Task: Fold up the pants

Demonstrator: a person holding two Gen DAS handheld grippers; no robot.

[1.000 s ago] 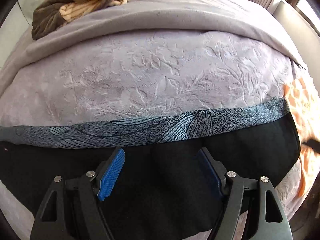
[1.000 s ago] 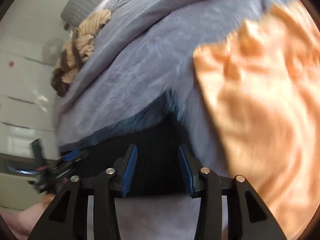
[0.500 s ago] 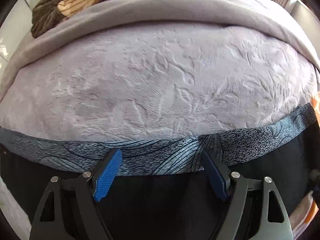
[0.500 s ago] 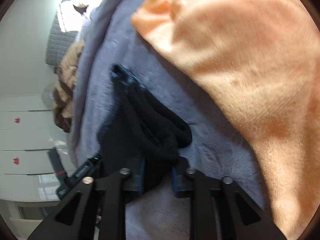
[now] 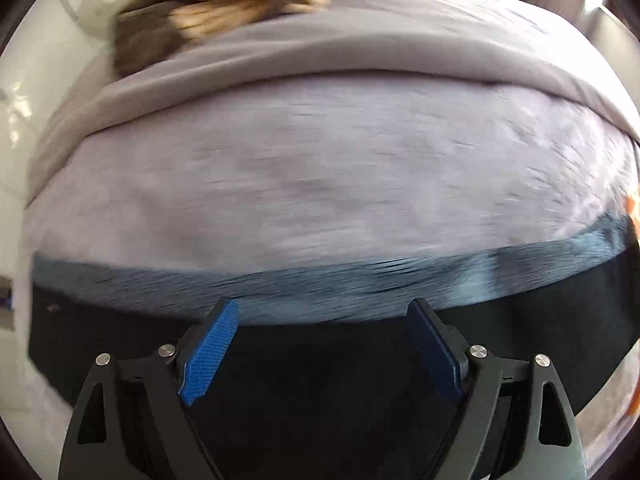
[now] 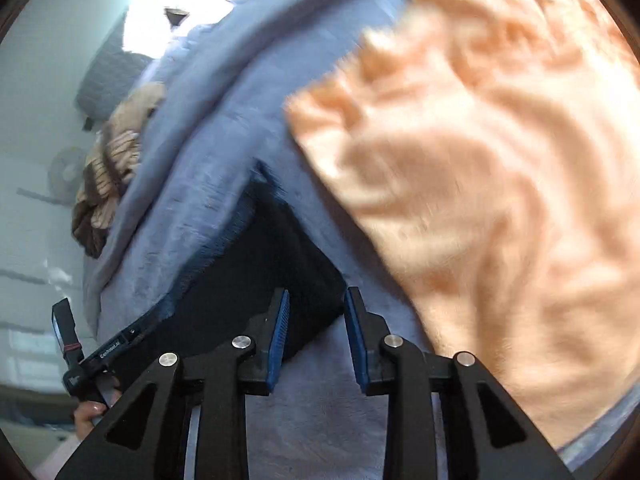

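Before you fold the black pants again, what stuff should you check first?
1. Left gripper free of cloth: ok, jaws opening, nothing pinched.
2. Right gripper free of cloth: ok, jaws opening, the pants corner only lies between them.
3. Black pants flat on the grey blanket: cannot tell, picture blurred.
4. Patterned waistband straight: ok, it runs evenly across.
5. Orange towel off the pants: ok, apart.
6. Striped knit garment out of the way: ok, far end.

Right gripper [image 6: 316,334] opening above black pants [image 6: 256,280]; orange blanket [image 6: 500,200] beside.
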